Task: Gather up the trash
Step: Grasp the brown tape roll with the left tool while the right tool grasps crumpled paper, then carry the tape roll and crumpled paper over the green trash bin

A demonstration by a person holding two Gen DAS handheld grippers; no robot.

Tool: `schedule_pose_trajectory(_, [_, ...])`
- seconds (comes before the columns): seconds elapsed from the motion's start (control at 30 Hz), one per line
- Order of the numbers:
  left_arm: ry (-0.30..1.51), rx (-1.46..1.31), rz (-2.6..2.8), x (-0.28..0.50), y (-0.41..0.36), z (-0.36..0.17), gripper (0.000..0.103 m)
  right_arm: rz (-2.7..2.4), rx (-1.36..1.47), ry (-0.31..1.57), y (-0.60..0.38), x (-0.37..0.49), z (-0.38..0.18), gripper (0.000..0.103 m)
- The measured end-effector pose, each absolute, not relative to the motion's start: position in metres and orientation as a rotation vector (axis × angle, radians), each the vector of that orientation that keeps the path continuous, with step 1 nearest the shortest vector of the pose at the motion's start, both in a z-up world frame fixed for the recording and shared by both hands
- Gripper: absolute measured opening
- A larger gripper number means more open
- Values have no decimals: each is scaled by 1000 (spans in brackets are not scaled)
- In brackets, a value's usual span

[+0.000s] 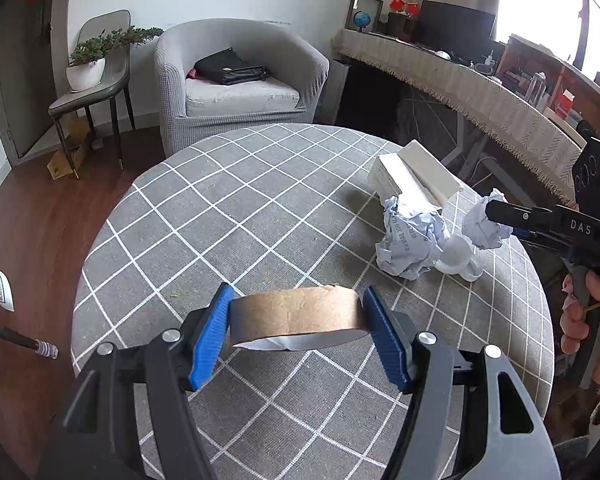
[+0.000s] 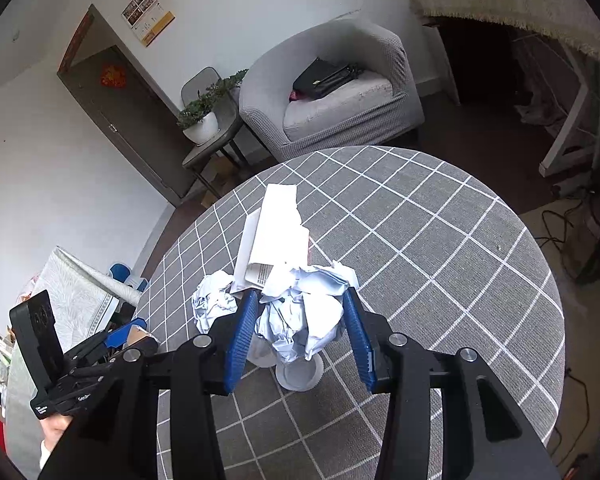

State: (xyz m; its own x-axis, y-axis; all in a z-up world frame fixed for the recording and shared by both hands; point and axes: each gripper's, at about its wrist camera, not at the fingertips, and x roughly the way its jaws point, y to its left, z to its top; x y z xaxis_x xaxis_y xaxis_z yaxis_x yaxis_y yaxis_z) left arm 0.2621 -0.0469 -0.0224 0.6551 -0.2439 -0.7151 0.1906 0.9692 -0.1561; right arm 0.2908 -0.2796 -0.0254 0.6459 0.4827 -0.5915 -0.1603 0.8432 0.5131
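Checked worktop (image 1: 260, 200): our left gripper (image 1: 296, 320) clamps the cardboard ring (image 1: 296, 314); our right gripper (image 2: 300, 320) squeezes crumpled paper (image 2: 300, 316) for removal.

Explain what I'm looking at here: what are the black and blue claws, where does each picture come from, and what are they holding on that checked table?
No robot: a person holds a hand-worked two-finger gripper in each hand, each with a fisheye camera looking along its blue fingers.

The left wrist view shows the left gripper clamped on a brown cardboard tape ring, held above the round table with its grey checked cloth.

The right wrist view shows the right gripper around a crumpled paper ball, its pads against the paper.

On the table lie another crumpled paper, flat white sheets and a small white cup-like piece under the held ball. The left view also shows the right gripper from the side, with a hand on its grip.
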Motion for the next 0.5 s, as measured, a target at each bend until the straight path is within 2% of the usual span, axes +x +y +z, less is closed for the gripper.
schedule_pose_trajectory(0.5, [789, -90, -196, 202, -24, -11, 69, 404, 454, 751, -258, 234, -22, 45])
